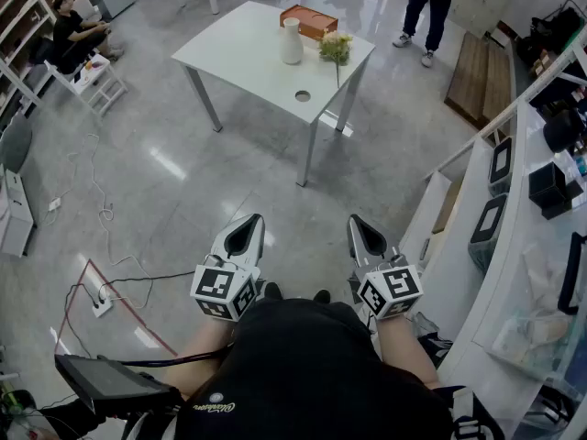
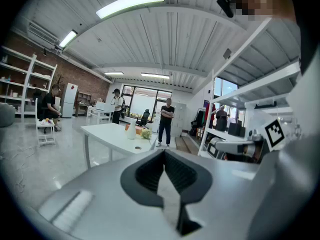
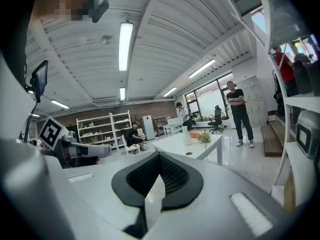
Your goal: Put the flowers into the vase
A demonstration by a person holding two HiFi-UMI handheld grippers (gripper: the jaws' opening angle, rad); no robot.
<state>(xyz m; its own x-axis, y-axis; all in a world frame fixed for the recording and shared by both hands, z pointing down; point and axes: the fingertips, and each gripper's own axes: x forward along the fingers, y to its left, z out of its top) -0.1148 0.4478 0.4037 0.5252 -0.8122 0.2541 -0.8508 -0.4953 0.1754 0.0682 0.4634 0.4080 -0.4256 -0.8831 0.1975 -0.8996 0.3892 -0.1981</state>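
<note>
Resting on table (image 1: 234,53), flowers (image 1: 336,48) well beyond left gripper (image 1: 246,228), right gripper (image 1: 364,228)

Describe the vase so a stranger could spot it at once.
Find the white table on the grey floor. Near its far side stands the vase, beside a flat orange box and the flowers. It alone is tall, white and upright.

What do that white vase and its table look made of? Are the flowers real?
The vase looks like ceramic: plain white, smooth and opaque, though plastic is possible. The table has a smooth white top, perhaps laminate, on grey metal-looking legs. The flowers are too small to tell real from artificial.
</note>
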